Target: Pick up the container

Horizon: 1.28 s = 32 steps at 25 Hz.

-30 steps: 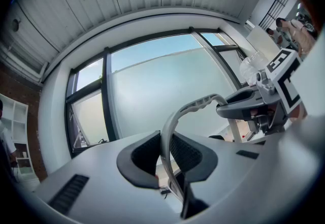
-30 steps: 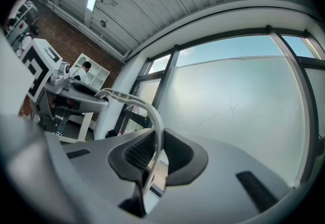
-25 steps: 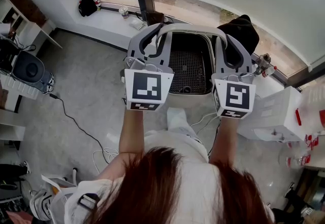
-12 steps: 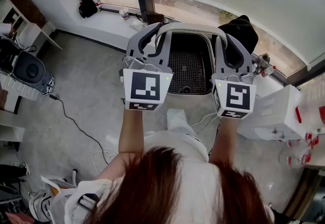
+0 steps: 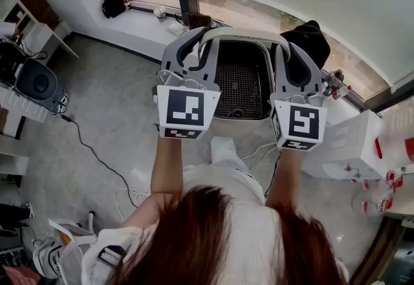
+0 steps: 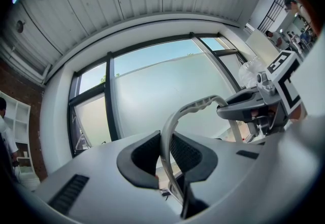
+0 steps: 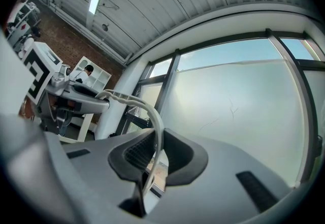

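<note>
The container (image 5: 240,112) is a white basket with a dark mesh bottom and an arched white handle (image 5: 242,33). It hangs in the air in front of me, above the grey floor. My left gripper (image 5: 194,51) is shut on the left end of the handle, and my right gripper (image 5: 294,61) is shut on the right end. In the left gripper view the handle (image 6: 170,131) runs up between the pads, with the right gripper (image 6: 254,106) beyond it. In the right gripper view the handle (image 7: 158,129) is likewise pinched between the pads.
A window sill at the back carries a cup (image 5: 158,14) and a dark bag (image 5: 114,7). A white box (image 5: 349,145) stands at the right. A black cable (image 5: 97,158) trails over the floor, and a round black device (image 5: 37,83) sits at the left.
Both grippers and the container keep their place. Only the head camera's view of the floor has shifted slightly.
</note>
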Available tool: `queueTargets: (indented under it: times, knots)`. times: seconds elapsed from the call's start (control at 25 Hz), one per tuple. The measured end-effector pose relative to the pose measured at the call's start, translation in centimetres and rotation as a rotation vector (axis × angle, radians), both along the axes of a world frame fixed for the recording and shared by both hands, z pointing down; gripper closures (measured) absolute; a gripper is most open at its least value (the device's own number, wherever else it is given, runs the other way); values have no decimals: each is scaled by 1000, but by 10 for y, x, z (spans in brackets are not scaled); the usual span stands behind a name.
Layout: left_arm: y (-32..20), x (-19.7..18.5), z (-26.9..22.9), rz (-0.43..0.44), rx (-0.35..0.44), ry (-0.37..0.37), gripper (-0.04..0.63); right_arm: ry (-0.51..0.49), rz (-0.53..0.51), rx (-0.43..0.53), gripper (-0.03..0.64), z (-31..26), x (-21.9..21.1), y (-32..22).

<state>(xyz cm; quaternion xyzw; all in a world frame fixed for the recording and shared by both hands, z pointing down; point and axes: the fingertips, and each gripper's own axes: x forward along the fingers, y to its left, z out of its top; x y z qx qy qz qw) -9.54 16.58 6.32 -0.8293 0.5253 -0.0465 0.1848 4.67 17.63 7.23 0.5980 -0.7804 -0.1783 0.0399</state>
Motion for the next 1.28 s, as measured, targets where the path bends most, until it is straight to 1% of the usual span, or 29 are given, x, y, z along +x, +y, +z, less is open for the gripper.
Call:
queueTargets:
  times: [0.32,0.8,1.28]
  knots:
    - [1,0,-1,-2,3,4,528,2,8,10,557,-1,1,0]
    - [-1,9,3,18,-7,3,528,7,32,2,557,2,10,1]
    - [-7,7,9,15,-24,3,528,12,32,-13,557,7,8,-5]
